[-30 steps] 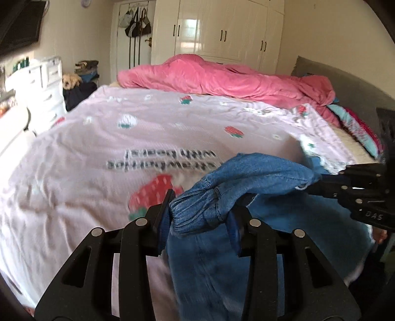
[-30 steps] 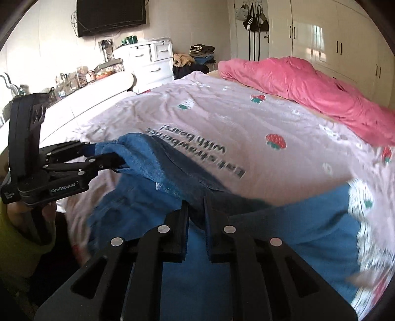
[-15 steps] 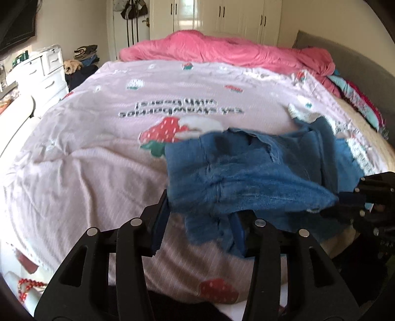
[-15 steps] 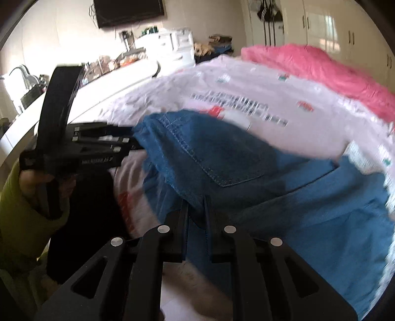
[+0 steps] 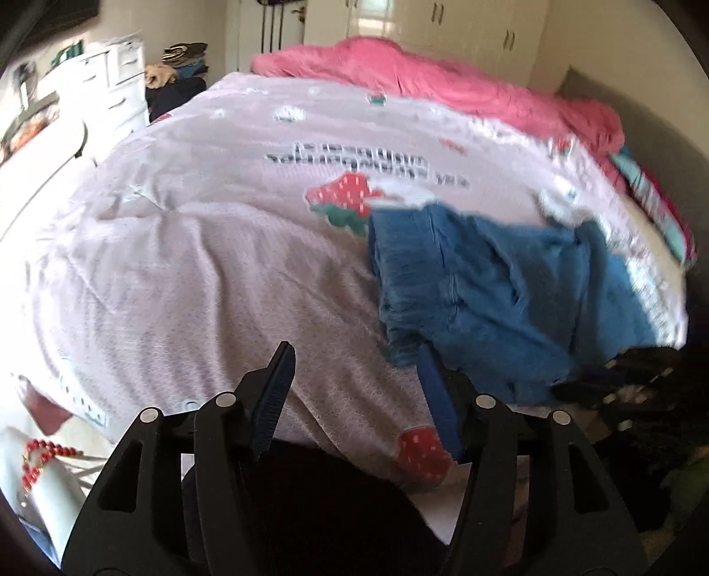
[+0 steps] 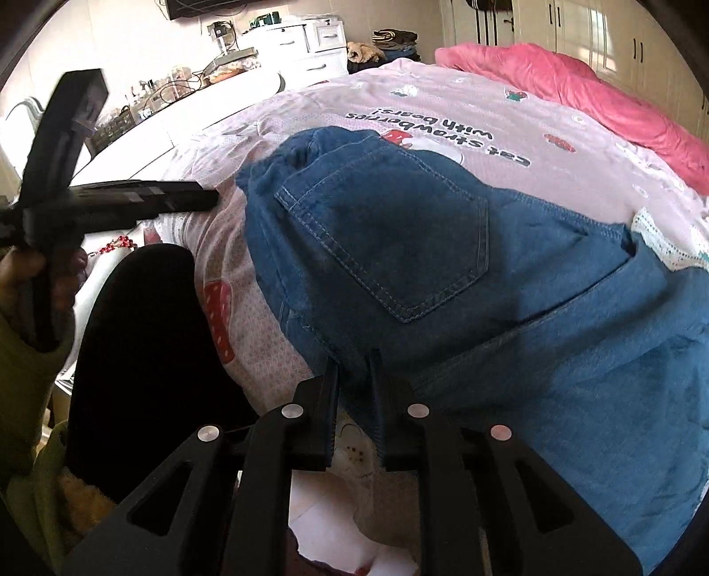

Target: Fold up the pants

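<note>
The blue denim pants (image 6: pixel 443 266) lie folded over on the pink strawberry bedspread (image 6: pixel 443 102), back pocket up, near the bed's front edge. They also show in the left wrist view (image 5: pixel 487 283), to the right of my left gripper (image 5: pixel 354 363). That gripper is open and empty, just off the pants' near left corner. It appears in the right wrist view (image 6: pixel 195 199), to the left of the pants. My right gripper (image 6: pixel 354 359) is shut on the pants' near edge.
A pink duvet (image 5: pixel 443 84) is bunched at the far end of the bed. White drawers (image 5: pixel 111 84) and a cluttered counter (image 6: pixel 177 97) stand on the left. White wardrobes (image 6: pixel 620 40) line the back wall. My dark-clad legs (image 6: pixel 146 354) are at the bed's front edge.
The folded-over pants came down onto the bed. My left gripper let go of the denim, opened and drew back to the left. My right gripper stays shut on the near edge.
</note>
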